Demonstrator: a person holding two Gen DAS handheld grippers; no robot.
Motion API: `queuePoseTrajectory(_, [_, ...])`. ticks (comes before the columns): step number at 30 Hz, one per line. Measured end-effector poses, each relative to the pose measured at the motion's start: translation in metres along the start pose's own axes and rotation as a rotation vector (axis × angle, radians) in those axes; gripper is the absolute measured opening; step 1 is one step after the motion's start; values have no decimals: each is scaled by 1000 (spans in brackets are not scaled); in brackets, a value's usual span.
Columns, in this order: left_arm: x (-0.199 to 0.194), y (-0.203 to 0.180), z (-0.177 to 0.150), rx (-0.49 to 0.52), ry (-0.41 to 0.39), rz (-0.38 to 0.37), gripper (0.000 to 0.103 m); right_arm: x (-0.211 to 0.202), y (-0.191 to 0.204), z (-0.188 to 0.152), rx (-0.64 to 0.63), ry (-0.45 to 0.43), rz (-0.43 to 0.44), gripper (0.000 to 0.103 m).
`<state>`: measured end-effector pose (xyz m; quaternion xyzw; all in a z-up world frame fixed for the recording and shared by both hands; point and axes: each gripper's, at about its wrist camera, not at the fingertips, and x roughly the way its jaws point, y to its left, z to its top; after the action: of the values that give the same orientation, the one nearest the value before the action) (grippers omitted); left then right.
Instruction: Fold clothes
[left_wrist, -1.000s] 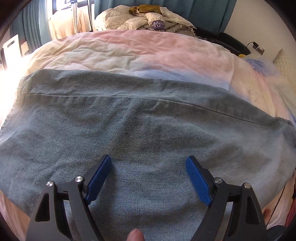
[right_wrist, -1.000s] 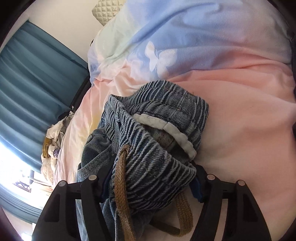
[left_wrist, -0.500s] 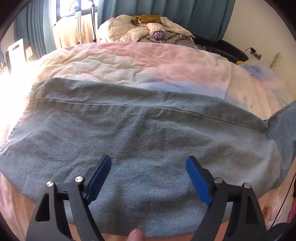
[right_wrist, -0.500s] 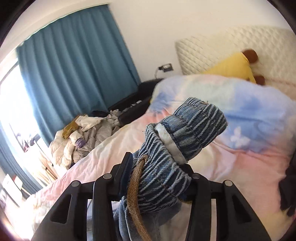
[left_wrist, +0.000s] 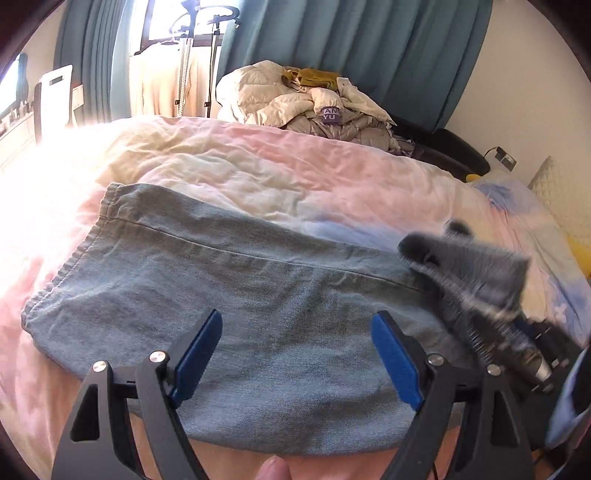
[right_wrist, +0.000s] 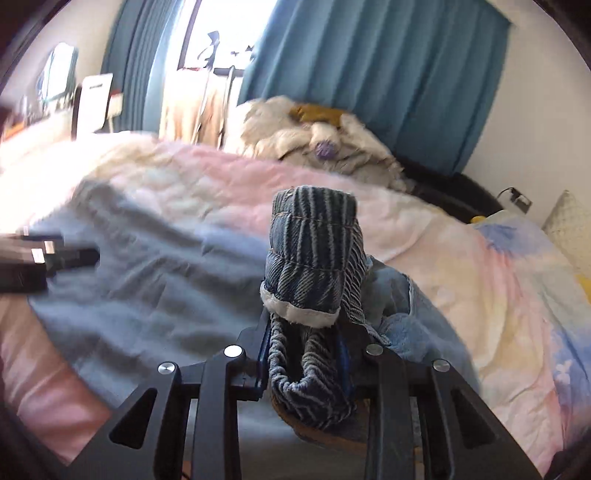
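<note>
A pair of light blue jeans (left_wrist: 229, 295) lies flat across the pink bed cover, legs running left to the hem. My left gripper (left_wrist: 295, 354) is open and empty, hovering over the near part of the jeans. My right gripper (right_wrist: 304, 354) is shut on the gathered striped waistband (right_wrist: 314, 258) of the jeans and holds it lifted above the bed. The waistband and the right gripper also show blurred in the left wrist view (left_wrist: 469, 266), at the right end of the jeans. In the right wrist view the flat denim (right_wrist: 140, 273) spreads to the left, and the left gripper's tip (right_wrist: 44, 258) shows there.
A pile of cream and grey clothes (left_wrist: 310, 103) sits at the far edge of the bed, before teal curtains (left_wrist: 369, 48). A clothes stand (left_wrist: 195, 55) and a white chair (left_wrist: 55, 96) stand at the far left. A quilted headboard (left_wrist: 565, 199) is at the right.
My right gripper has swung the lifted waistband leftward, over the jeans' right end, and it has come into the left wrist view. My left gripper has drawn back, showing more of the jeans and bed.
</note>
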<state>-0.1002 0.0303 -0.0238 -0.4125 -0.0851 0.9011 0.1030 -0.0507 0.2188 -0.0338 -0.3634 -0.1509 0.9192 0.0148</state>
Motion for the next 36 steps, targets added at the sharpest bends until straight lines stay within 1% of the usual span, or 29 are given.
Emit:
queuePoseTrajectory(2, [-1, 5, 1, -17, 0, -4, 85, 19, 28, -17, -83, 60, -21, 28])
queuePoseTrajectory(3, [-2, 7, 2, -24, 1, -6, 85, 20, 36, -21, -114, 58, -42, 28])
queuePoseTrajectory(5, [-3, 10, 3, -35, 1, -11, 85, 14, 39, -23, -118, 30, -45, 28])
queuePoseTrajectory(9, [-6, 7, 5, -22, -11, -12, 85, -10, 24, -19, -32, -74, -40, 25])
queuePoseTrajectory(12, [-9, 7, 5, -17, -18, -11, 85, -23, 30, -16, -35, -117, -22, 25])
queuePoseTrajectory(13, [-9, 7, 5, -17, -20, -11, 85, -22, 34, -15, -44, -112, -9, 25])
queuePoseTrajectory(16, [-7, 8, 6, -22, -18, -9, 85, -4, 48, -19, -83, -27, 41, 27])
queuePoseTrajectory(18, [-6, 9, 5, -27, -13, -4, 85, 13, 56, -20, -98, 28, 71, 31])
queuePoseTrajectory(19, [-5, 9, 4, -30, -10, -1, 85, 16, 58, -21, -99, 32, 77, 37])
queuePoseTrajectory(20, [-5, 10, 4, -33, -6, 1, 85, 15, 61, -22, -99, 28, 93, 50])
queuePoseTrajectory(21, [-4, 11, 3, -37, -2, 4, 85, 13, 64, -21, -93, 21, 130, 57])
queuePoseTrajectory(22, [-4, 12, 2, -40, 1, 6, 85, 9, 66, -21, -83, 15, 175, 69])
queuePoseTrajectory(23, [-3, 12, 1, -43, 3, 8, 85, 5, 69, -21, -80, 7, 205, 74])
queuePoseTrajectory(27, [-2, 14, -1, -51, 10, 17, 85, -12, 79, -22, -94, -30, 239, 74])
queuePoseTrajectory(29, [-1, 15, -2, -52, 12, 20, 85, -18, 73, -19, -58, -49, 253, 74])
queuePoseTrajectory(33, [3, 16, -2, -54, 20, 26, 85, -29, 41, -11, 100, -107, 271, 74])
queuePoseTrajectory(36, [5, 15, -3, -48, 26, 28, 85, -30, 16, -4, 209, -152, 233, 74])
